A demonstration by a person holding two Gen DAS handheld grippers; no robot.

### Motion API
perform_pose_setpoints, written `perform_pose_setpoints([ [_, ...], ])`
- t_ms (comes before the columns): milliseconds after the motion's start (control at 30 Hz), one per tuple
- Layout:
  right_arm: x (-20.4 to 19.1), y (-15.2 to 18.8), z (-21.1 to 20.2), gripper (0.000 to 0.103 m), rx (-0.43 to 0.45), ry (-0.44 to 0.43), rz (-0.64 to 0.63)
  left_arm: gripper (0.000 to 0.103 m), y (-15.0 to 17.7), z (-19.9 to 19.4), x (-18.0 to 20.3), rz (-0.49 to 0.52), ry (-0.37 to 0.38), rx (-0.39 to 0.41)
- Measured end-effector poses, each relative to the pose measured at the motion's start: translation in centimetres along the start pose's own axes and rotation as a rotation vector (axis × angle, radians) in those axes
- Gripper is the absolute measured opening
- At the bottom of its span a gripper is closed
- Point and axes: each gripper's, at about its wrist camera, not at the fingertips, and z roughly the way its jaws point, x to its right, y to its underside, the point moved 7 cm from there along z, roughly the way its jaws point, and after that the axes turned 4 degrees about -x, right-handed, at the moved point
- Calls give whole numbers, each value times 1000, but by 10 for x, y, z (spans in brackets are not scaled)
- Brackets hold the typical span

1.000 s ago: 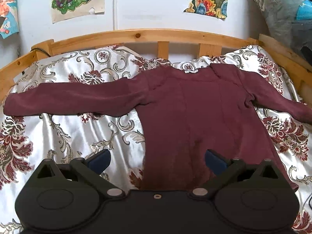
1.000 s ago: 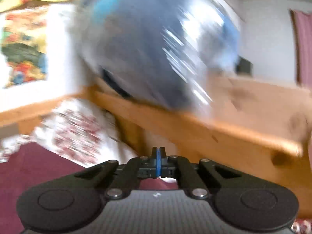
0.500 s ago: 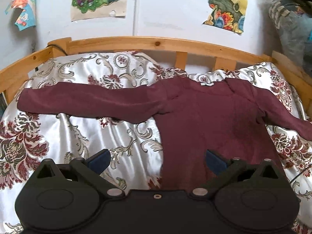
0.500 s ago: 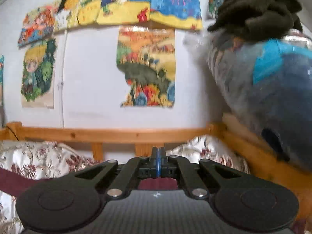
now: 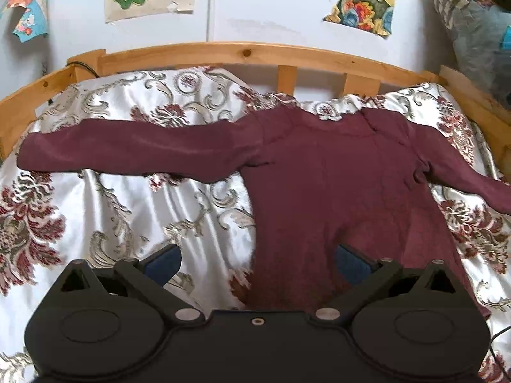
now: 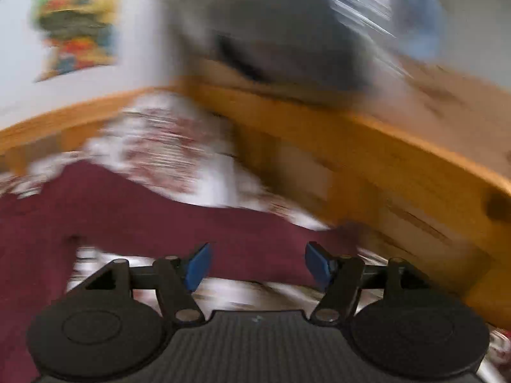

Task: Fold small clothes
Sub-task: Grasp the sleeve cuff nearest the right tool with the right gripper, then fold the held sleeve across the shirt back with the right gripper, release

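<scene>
We log a maroon long-sleeved top laid flat, face up, on the patterned bedspread, neckline at 12 o'clock toward the wooden headboard, hem at 6. Its sleeves run out along the 9–3 line, so the garment's widest span lies crosswise to us.

Left gripper: jaws wide, nothing between the pads; it hangs over the hem, left side seam just at 12 o'clock of it.

Right gripper: jaws opening, pads apart and not pressing on cloth. The right wrist view is badly smeared, but the right sleeve crosses directly ahead, running from 9 to 3 toward the side rail, cuff end near 2 o'clock.

Judgement: the right gripper is the nearer one to that sleeve; we expect a sleeve-in fold toward the body, pinching near the cuff. Whether it touches the fabric, we cannot tell.
</scene>
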Motion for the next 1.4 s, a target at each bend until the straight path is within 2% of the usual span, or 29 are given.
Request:
perform_pose_setpoints([
  [167, 61, 7, 36, 72, -57, 70, 157, 102, 7, -4, 15, 28, 18, -6],
  [300, 79, 5, 61, 72, -105, 80, 199, 102, 14, -6, 17, 42, 14, -12],
  [333, 80, 5, 66, 69, -119, 66, 214, 102, 15, -6, 17, 39, 14, -14],
  [400, 80, 7, 67, 50, -126, 62, 205, 102, 17, -5, 13, 26, 15, -19],
  [433, 78, 7, 66, 29, -125, 74, 181, 102, 17, -5, 11, 19, 15, -21],
  [467, 75, 7, 63, 17, -123, 79, 158, 102, 17, -5, 8, 9, 15, -22],
  [533, 67, 3, 50, 5, -91, 72, 127, 102, 17, -5, 3, -8, 15, -24],
  [600, 56, -6, 34, 5, -39, 65, 95, 102, 16, -6, -2, -22, 16, -24],
  [667, 39, -16, 17, 5, 13, 50, 44, 102, 16, -8, -6, -27, 14, -19],
  [767, 2, -36, -11, 5, 89, -17, -31, 102, 15, -11, -10, -27, 8, -11],
  [900, -70, -57, -56, 5, 177, -184, -147, 102, 14, -13, -15, -36, 1, -3],
  [1033, -157, -61, -103, 5, 243, -382, -296, 102, 12, -15, -22, -53, -8, 7],
  [1167, -244, -30, -141, 5, 275, -564, -461, 102, 9, -16, -31, -70, -23, 13],
  [1233, -284, -8, -148, 5, 273, -626, -530, 102, 8, -16, -35, -76, -34, 13],
  [1300, -315, 18, -148, 5, 247, -677, -594, 102, 9, -16, -40, -81, -46, 10],
  [1400, -347, 61, -139, 5, 159, -728, -661, 102, 10, -16, -45, -88, -60, 7],
])
